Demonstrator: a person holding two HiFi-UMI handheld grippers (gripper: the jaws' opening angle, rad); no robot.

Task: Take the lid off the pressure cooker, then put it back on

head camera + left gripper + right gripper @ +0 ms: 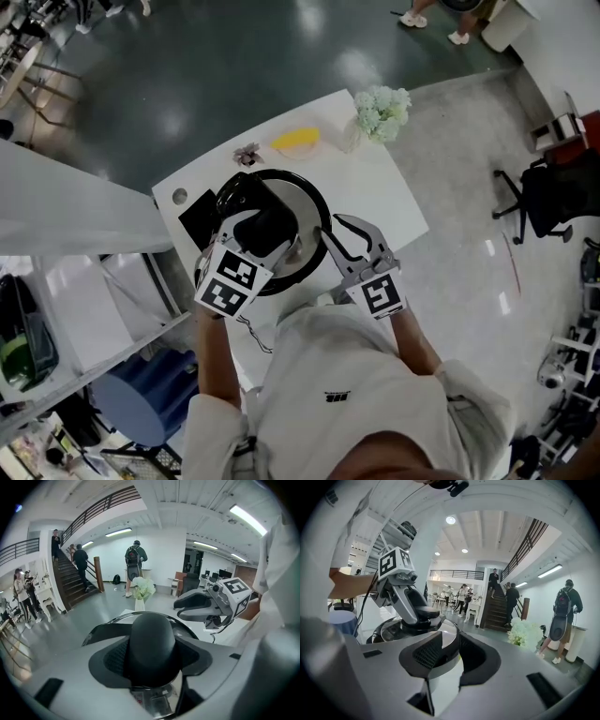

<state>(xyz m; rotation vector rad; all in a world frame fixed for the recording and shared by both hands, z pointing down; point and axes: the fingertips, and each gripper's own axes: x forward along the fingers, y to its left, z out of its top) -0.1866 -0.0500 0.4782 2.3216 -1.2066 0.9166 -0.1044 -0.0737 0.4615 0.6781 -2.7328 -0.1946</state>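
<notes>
The pressure cooker's black pot (315, 261) stands on the white table (389, 192). Its steel lid (300, 206) carries a black knob (152, 641) in the middle. My left gripper (265, 234) is shut on that knob, with both pads (112, 658) pressed against its sides. My right gripper (332, 227) is at the cooker's right side, and the lid's steel rim (449, 646) fills the narrow gap between its pads. In the right gripper view the lid sits slightly above the pot's opening (386, 631), and the left gripper (417, 615) shows clamped on the knob.
White flowers in a vase (380, 112) stand at the table's far corner, a yellow object (295, 141) and a small dark ornament (247, 153) beside them. A black flat item (199, 219) lies left of the cooker. A blue stool (150, 394) and shelving are at the left.
</notes>
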